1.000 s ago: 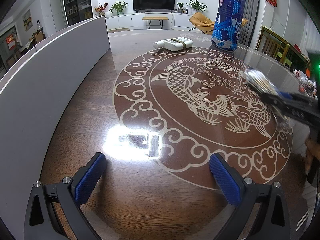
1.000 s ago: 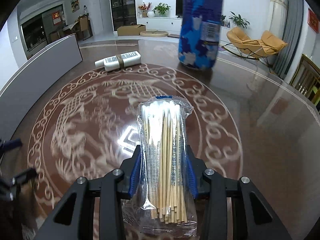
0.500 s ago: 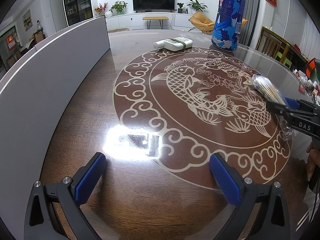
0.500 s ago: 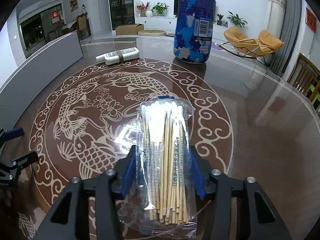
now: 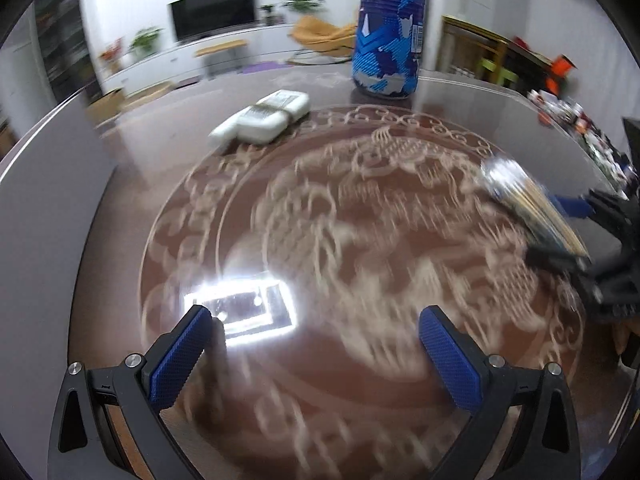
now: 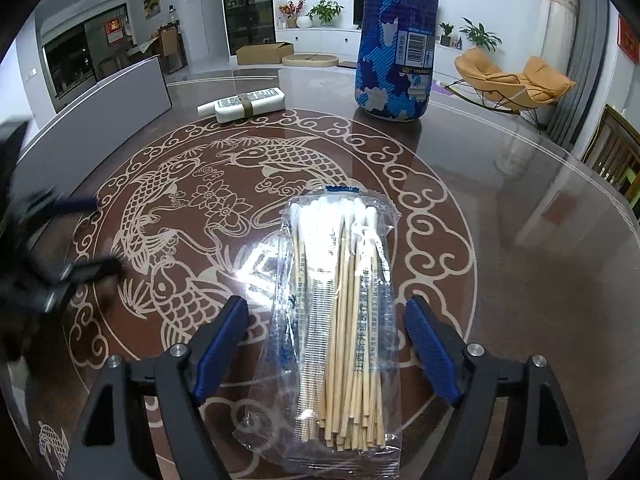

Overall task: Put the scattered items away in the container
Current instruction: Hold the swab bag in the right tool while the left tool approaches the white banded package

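Note:
A clear bag of cotton swabs (image 6: 340,320) lies on the brown patterned table between the fingers of my right gripper (image 6: 326,344), whose jaws stand wide open and apart from the bag. The bag also shows blurred at the right of the left wrist view (image 5: 524,204). My left gripper (image 5: 316,352) is open and empty above the table. A bundle of white remotes held by a band (image 5: 268,120) (image 6: 244,104) lies at the far side. A tall blue and white canister (image 5: 388,28) (image 6: 396,40) stands upright behind it.
A long grey curved panel (image 6: 92,120) stands along the table's left side. My left gripper shows blurred at the left edge of the right wrist view (image 6: 52,248). Chairs (image 5: 480,52) stand beyond the table's far right edge.
My right gripper has opened and let go of the swab bag, which now lies on the table. My left gripper has swung toward the remotes and canister.

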Motion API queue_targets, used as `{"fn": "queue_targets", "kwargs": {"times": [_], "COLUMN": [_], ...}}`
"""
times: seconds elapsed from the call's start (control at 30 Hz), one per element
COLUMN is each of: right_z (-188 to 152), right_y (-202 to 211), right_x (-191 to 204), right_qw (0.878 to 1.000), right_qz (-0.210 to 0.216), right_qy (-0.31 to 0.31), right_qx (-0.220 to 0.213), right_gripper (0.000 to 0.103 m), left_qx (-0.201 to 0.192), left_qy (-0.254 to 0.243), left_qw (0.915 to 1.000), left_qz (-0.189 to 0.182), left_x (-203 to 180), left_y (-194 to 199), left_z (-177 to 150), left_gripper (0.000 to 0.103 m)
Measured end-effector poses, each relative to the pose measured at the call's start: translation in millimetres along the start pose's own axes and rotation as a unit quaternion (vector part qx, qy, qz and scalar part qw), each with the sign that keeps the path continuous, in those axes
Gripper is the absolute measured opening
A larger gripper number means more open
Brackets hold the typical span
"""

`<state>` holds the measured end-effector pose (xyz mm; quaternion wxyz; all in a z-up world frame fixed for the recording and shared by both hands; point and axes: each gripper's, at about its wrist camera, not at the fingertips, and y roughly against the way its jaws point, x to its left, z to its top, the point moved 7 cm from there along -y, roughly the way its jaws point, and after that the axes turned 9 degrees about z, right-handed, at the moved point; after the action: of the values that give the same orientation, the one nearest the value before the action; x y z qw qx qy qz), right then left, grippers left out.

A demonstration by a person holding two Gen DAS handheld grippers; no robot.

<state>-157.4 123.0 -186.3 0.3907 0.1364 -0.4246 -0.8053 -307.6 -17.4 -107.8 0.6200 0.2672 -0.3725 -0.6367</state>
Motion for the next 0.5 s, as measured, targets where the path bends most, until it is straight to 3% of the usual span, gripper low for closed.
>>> {"fn": "queue_targets", "kwargs": {"times": [0.27,0.5], "right_z": [1,2], "right_y": [0,1], "right_x": [-2,-4], "right_qw": [1.0,1.0], "right_qz": [0.007,0.015], "right_qy": [-0.005,-0.011], "right_qx": [-0.003,-0.006], "right_gripper": [0.082,0.083], "left_qx": [-0.005,-0.01], "left_qy": [-0.024,-0.055], "left_qw": [0.9996,0.9976], "left_qz": [-0.018,-0.039], "left_x": [30,27], "left_y": [-49,-73], "left_z": [59,96], "left_gripper": [0.103,0.103]}}
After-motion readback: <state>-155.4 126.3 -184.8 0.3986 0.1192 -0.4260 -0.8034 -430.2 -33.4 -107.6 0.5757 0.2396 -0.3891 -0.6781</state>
